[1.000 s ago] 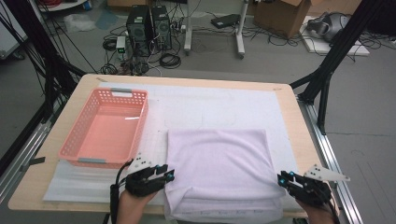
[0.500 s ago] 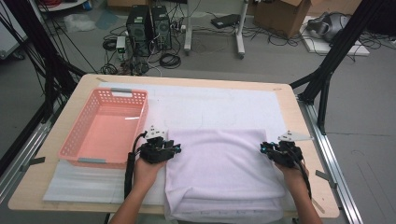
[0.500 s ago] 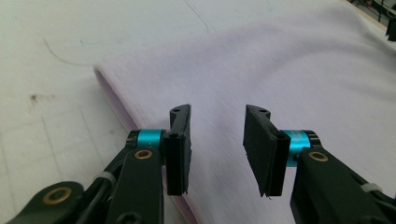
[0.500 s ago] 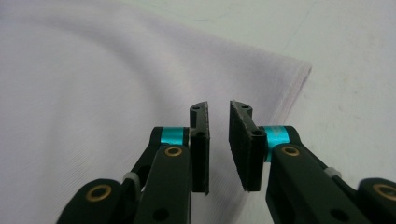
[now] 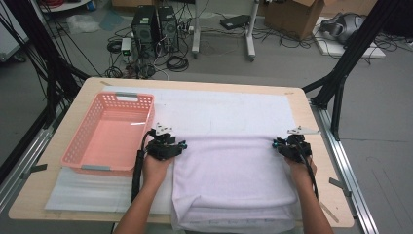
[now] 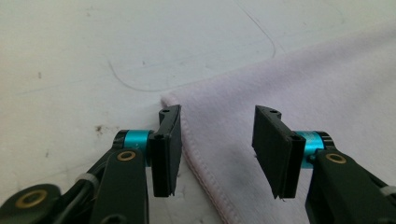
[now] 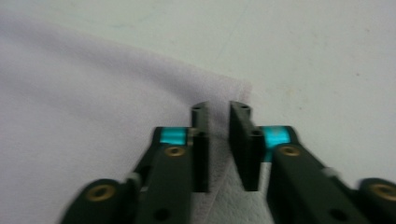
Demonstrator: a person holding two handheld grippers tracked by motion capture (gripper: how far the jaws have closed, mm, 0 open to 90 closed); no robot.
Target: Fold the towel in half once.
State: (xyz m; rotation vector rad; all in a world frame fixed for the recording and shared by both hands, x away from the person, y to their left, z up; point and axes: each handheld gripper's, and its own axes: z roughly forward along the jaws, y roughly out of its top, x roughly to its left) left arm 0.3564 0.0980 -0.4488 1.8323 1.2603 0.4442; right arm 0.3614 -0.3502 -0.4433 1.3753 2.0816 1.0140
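A folded pale lilac towel lies on a white foam mat. My left gripper rests at the towel's far left corner. In the left gripper view the left gripper is open, its jaws have just been opening, and the towel's corner lies flat between them, untouched by the pads. My right gripper sits at the far right corner. In the right gripper view the right gripper has also just been opening, leaving a narrow gap over the towel's edge.
An empty pink plastic basket stands on the mat to the left of the towel, close to my left gripper. The wooden table ends in metal rails on both sides. Bare mat stretches beyond the towel's far edge.
Both hands have moved from the towel's near edge forward to its far corners. The basket has not moved.
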